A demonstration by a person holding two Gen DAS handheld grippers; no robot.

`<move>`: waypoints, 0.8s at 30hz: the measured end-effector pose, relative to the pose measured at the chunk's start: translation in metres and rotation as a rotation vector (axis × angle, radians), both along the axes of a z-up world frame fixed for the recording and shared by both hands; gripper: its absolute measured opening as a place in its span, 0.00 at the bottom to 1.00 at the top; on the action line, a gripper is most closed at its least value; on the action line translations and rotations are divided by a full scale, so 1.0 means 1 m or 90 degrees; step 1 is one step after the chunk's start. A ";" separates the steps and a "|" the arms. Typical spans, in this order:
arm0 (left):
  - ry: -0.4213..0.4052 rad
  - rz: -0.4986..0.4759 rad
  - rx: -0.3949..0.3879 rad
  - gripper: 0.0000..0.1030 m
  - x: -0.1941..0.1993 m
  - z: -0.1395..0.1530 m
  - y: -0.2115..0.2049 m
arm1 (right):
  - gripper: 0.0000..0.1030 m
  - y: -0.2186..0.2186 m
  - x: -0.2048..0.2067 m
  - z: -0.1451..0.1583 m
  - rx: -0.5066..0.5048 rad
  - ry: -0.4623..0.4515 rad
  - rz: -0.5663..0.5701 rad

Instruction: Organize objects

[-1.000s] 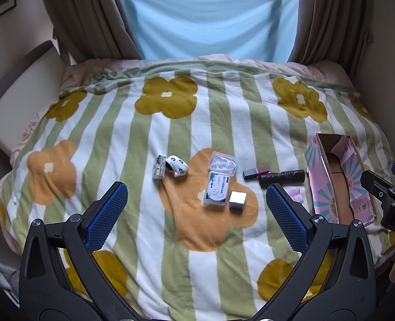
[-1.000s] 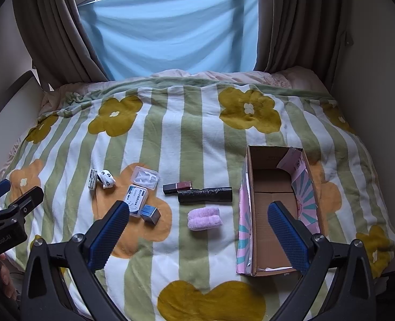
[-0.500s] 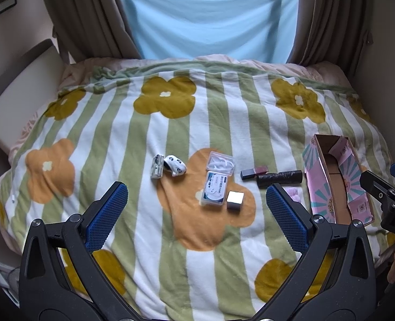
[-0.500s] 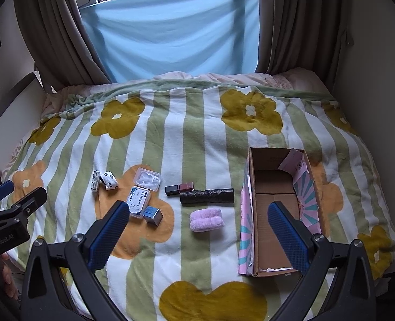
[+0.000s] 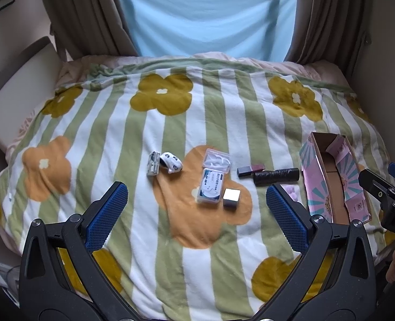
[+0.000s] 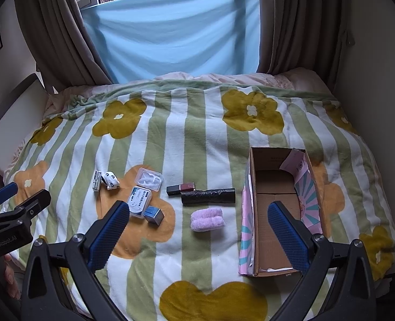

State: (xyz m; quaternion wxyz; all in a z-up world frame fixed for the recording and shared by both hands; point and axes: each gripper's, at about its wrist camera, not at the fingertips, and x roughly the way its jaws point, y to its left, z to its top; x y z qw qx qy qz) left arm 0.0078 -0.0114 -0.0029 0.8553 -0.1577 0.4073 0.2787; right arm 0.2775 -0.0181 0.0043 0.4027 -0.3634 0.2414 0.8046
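Observation:
Small objects lie in a row on the flowered blanket: a small patterned pack [image 5: 153, 163], a rolled white-and-black sock [image 5: 171, 162], a clear case [image 5: 215, 160], a white-blue box [image 5: 209, 189], a silver cube [image 5: 231, 198], a dark red lipstick [image 5: 251, 170], a black roll [image 5: 276, 176] and a pink fluffy roll [image 6: 207, 219]. An open cardboard box [image 6: 279, 208] with pink patterned sides lies at the right. My left gripper [image 5: 196, 214] is open and empty, held above the near blanket. My right gripper [image 6: 198, 230] is open and empty, above the pink roll and box.
The blanket [image 6: 186, 139] covers a bed. Brown curtains [image 6: 55, 32] and a blue sheet [image 6: 170, 29] hang behind it. A white headboard panel [image 5: 12, 91] stands at the left, a wall [image 6: 379, 61] at the right. Each gripper shows at the edge of the other's view.
Both views have shifted very slightly; the objects sit a little lower and nearer in frame. Nothing on the bed has moved and both grippers stay open.

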 end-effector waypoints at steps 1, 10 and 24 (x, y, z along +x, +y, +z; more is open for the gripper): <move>0.001 0.034 -0.001 0.99 0.000 0.000 0.000 | 0.99 0.000 -0.001 0.000 0.000 0.002 0.002; 0.021 0.059 -0.031 1.00 0.000 -0.016 0.011 | 0.99 0.002 0.002 -0.012 -0.011 0.019 0.039; 0.094 0.059 -0.100 0.99 0.044 -0.098 0.037 | 0.99 0.006 -0.014 -0.090 -0.037 0.005 0.043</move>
